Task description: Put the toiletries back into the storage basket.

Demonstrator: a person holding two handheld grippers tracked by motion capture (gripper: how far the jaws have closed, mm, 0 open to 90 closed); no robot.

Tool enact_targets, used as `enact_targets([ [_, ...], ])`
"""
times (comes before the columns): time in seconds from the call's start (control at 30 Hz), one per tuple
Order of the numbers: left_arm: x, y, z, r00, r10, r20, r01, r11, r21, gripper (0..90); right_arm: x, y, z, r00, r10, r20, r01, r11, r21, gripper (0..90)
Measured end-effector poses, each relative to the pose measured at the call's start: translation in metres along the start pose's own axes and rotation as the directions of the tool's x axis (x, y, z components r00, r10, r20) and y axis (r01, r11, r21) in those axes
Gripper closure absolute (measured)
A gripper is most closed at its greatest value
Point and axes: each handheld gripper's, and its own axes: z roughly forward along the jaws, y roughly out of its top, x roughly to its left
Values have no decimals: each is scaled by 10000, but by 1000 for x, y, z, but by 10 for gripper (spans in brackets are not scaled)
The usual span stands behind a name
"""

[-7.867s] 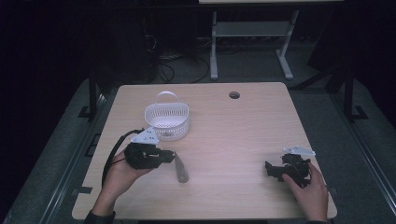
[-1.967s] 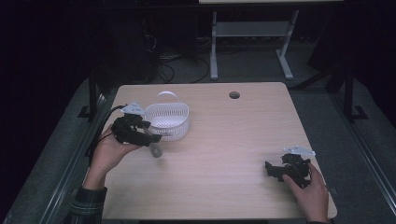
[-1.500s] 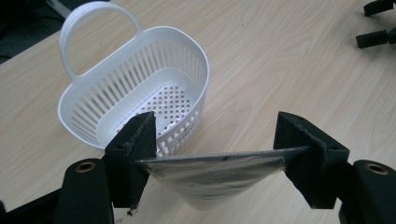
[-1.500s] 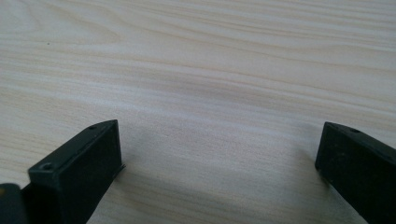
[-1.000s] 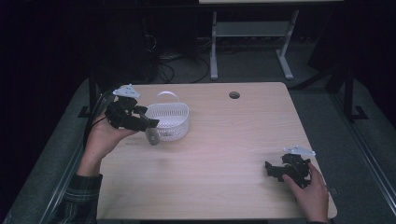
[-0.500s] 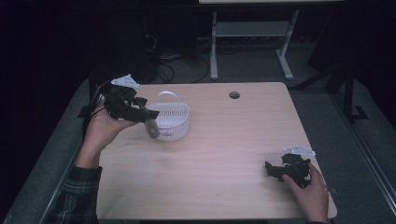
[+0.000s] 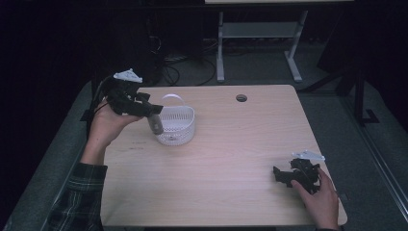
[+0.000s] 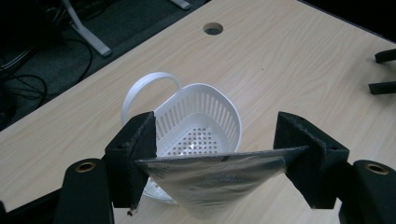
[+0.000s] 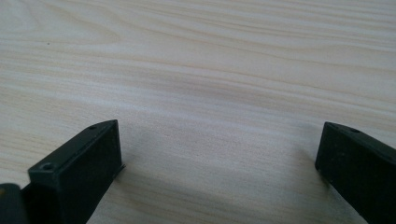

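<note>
- Pouch, silvery and flat, is pinched across its width between the jaws of the left gripper, hanging down from them. It sits just left of the white basket, raised off the table at about rim height.
- Left gripper view: the pouch's top edge spans pad to pad, the body tapers below, and the basket's perforated floor lies directly beyond it.
- Handling, my judgement: light, thin, foil-like, soft enough to buckle. The surface looks slick, so I would take hold across the sealed upper edge, where it is stiffest, as now. Not fragile, but a squeeze on the belly would crease it.
- Right gripper rests on the table at the near right, well apart from the basket. Jaws stand spread, nothing between them, bare wood grain in the gap in the right gripper view.
- High view gives the layout: basket on the far left part of the table, handle folded toward the far side, both hands placed. The pouch itself is only a small grey blur there.
- Left gripper view supplies what the high view lacks: the grip line and the pouch's shape. It also catches the other gripper's jaw tips at the right edge.
</note>
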Motion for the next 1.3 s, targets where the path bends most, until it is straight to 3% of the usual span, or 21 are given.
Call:
enact_targets([
  [0.37, 9, 5, 8, 9998, -179, -131, 175, 9994, -302, 298, 0, 0, 0, 10000, 2, -8, -2, 10000, -8, 0],
  [1.0, 13, 3, 35, 9989, -118, -461, 115, 9999, -60, 297, 0, 0, 0, 10000, 4, -9, -4, 10000, -4, 0],
  [1.3, 15, -4, 46, 9980, -341, -530, 341, 9994, -2, 298, 0, 0, 0, 10000, 10, 0, -10, 10000, -6, 0],
])
